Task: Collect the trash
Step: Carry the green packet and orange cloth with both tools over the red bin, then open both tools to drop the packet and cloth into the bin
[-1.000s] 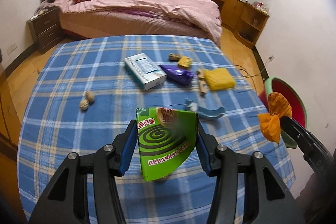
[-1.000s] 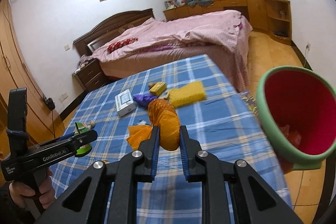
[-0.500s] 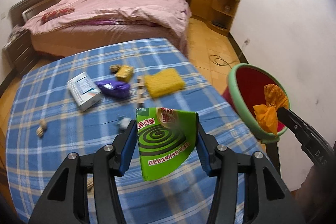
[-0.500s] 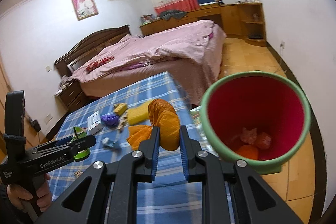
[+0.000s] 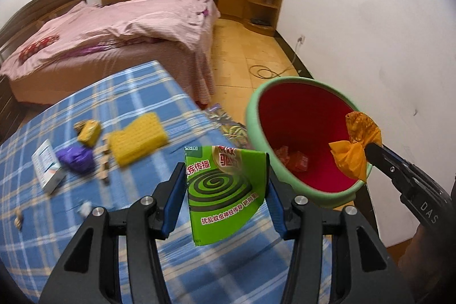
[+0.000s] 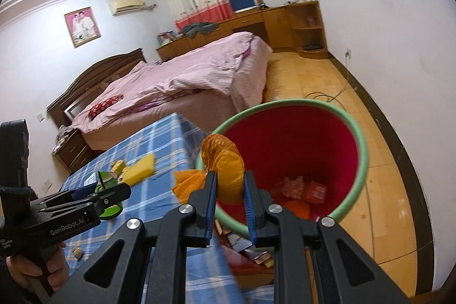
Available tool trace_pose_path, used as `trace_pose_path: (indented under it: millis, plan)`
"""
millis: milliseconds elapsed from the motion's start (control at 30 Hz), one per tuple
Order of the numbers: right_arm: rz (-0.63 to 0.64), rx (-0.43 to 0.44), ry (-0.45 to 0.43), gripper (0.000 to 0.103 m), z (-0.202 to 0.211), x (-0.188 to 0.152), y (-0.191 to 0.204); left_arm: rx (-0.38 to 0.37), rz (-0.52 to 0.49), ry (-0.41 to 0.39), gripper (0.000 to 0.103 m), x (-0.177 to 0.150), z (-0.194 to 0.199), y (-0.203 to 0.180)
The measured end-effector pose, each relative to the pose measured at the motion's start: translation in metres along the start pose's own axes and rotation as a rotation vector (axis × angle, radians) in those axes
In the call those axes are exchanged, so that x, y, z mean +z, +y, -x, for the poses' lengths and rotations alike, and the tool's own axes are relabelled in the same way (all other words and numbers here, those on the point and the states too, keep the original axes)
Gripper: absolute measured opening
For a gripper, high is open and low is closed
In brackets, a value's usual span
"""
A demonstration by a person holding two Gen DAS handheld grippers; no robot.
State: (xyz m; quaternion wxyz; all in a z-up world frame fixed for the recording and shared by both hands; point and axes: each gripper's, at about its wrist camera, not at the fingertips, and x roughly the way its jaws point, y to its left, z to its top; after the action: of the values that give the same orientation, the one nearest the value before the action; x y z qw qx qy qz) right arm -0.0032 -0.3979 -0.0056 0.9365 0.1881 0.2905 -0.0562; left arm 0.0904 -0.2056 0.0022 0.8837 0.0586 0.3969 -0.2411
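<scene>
**Two pieces of trash carried to the bin, release not yet made**

The step in hand is the delivery. The right gripper (image 6: 229, 191) pinches a crumpled orange wrapper (image 6: 225, 171) between its pads and holds it at the near rim of the green bin (image 6: 357, 133), whose red interior already holds a few scraps at the bottom. In the left wrist view that wrapper sits at 3 o'clock, over the bin's rim. The left gripper (image 5: 225, 195) is clamped on a green mosquito-coil box (image 5: 225, 187), gripped by its two side edges, above the edge of the bench (image 5: 136, 93); the bin mouth lies at its 1 o'clock, close by.

More items lie on the bench at 9 to 10 o'clock: a yellow sponge (image 5: 138, 138), a purple wrapper (image 5: 75, 158) and a white box (image 5: 47, 167).

Judgement: the next move calls for bringing each piece fully over the bin mouth before spreading the fingers. The wrapper is light and may cling to a pad; the box needs to clear the rim.
</scene>
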Motion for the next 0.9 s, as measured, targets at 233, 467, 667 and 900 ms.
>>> trace_pose_path:
  millis: [233,467,667,900]
  plan:
    - [-0.045,-0.044,0.017,0.020,-0.009,0.007,-0.035,-0.040,-0.047,0.035,0.054,0.015,-0.037,-0.035]
    - [-0.076,-0.087,0.047,0.020,-0.022,0.011,-0.067,-0.080,-0.084,0.063,0.054,0.024,-0.068,-0.064]
    - [-0.089,-0.101,0.076,0.020,-0.039,0.016,-0.085,-0.097,-0.087,0.090,0.054,0.031,-0.095,-0.074]
    - [-0.108,-0.111,0.097,0.021,-0.053,0.018,-0.100,-0.096,-0.098,0.102,0.056,0.030,-0.110,-0.080]
